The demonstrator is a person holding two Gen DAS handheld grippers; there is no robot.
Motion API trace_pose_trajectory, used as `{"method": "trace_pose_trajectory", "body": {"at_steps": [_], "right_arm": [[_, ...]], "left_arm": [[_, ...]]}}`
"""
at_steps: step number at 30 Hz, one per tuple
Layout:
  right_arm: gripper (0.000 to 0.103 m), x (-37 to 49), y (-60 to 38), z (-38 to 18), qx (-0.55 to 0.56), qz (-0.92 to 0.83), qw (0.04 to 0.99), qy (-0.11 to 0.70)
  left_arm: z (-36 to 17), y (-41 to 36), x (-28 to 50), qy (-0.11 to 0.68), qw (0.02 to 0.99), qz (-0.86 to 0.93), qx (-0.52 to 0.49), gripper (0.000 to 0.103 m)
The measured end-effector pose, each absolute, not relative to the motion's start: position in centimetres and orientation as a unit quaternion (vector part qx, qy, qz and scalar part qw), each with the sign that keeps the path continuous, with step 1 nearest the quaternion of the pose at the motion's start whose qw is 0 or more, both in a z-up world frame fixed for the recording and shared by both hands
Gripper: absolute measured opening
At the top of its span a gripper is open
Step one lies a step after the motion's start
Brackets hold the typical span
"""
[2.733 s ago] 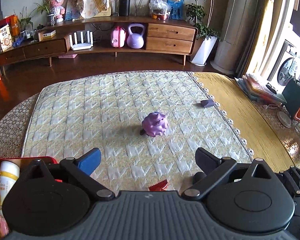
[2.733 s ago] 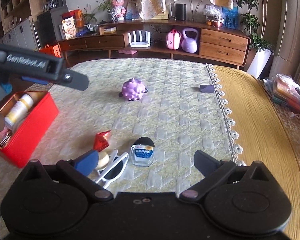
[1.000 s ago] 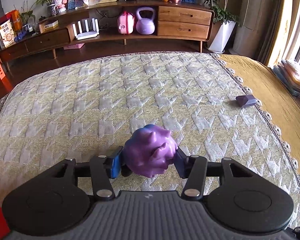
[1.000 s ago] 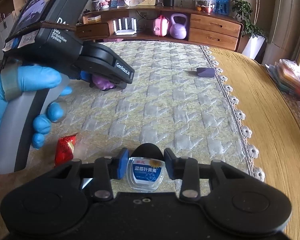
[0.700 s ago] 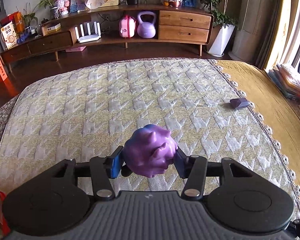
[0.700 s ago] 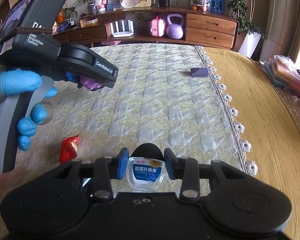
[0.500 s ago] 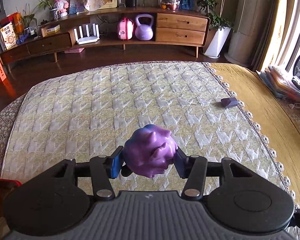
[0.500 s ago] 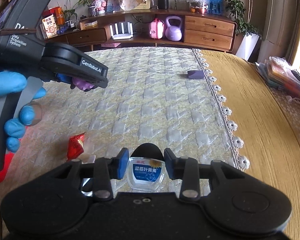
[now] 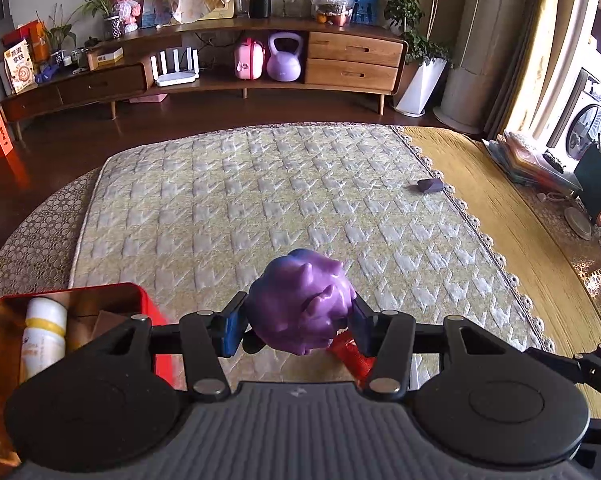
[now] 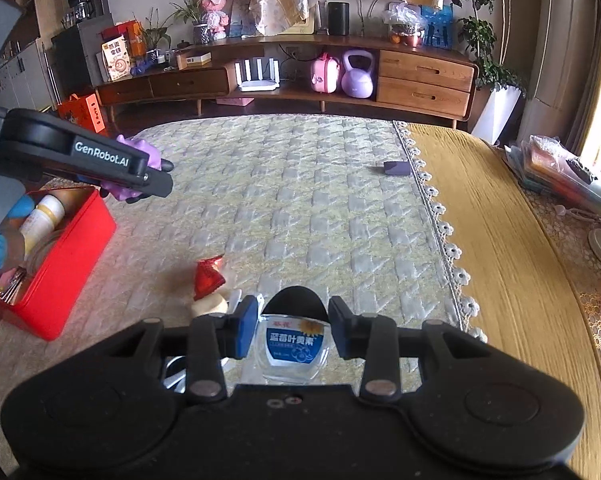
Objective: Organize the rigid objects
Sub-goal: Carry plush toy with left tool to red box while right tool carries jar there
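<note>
My left gripper (image 9: 296, 326) is shut on a purple spiky toy (image 9: 302, 300) and holds it in the air near the red tin box (image 9: 140, 300) at the lower left. The box holds a white bottle (image 9: 44, 336). In the right wrist view the left gripper (image 10: 140, 180) with the toy (image 10: 138, 148) hovers over the box (image 10: 64, 256). My right gripper (image 10: 292, 330) is shut on a small clear bottle with a blue label and black cap (image 10: 294, 344), just above the cloth.
A quilted cloth (image 10: 300, 200) covers the round wooden table (image 10: 520, 260). A red foil sweet (image 10: 208, 276), a pale round thing (image 10: 210, 304) and white sunglasses lie by my right gripper. A small purple block (image 10: 396, 168) lies at the cloth's right edge. Papers are stacked far right.
My left gripper has carried the purple toy back and left, over the red box. My right gripper has stayed shut on the bottle and drawn back a little.
</note>
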State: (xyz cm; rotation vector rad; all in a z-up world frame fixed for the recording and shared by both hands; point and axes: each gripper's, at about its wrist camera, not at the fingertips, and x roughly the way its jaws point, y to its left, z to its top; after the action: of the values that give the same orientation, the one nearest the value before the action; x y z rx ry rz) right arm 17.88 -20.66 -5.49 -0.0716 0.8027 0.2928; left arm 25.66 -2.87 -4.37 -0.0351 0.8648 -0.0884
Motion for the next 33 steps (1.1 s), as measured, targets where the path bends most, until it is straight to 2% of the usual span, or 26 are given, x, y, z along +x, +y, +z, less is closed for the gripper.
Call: {"method": "trace_pose_trajectory", "body": {"at_steps": [16, 33], "right_arm": [[0.038, 14.6, -13.2, -0.7, -0.04, 0.204, 0.911, 0.357], [0.038, 16.1, -1.8, -1.9, -0.05, 0.277, 0.887, 0.365]], "left_arm": [[-0.6, 7.0, 17.6, 0.414, 0.91, -0.02, -0.015, 0.052], [-6.0, 14.8, 14.4, 0.468, 0.884, 0.0, -0.01, 0.052]]}}
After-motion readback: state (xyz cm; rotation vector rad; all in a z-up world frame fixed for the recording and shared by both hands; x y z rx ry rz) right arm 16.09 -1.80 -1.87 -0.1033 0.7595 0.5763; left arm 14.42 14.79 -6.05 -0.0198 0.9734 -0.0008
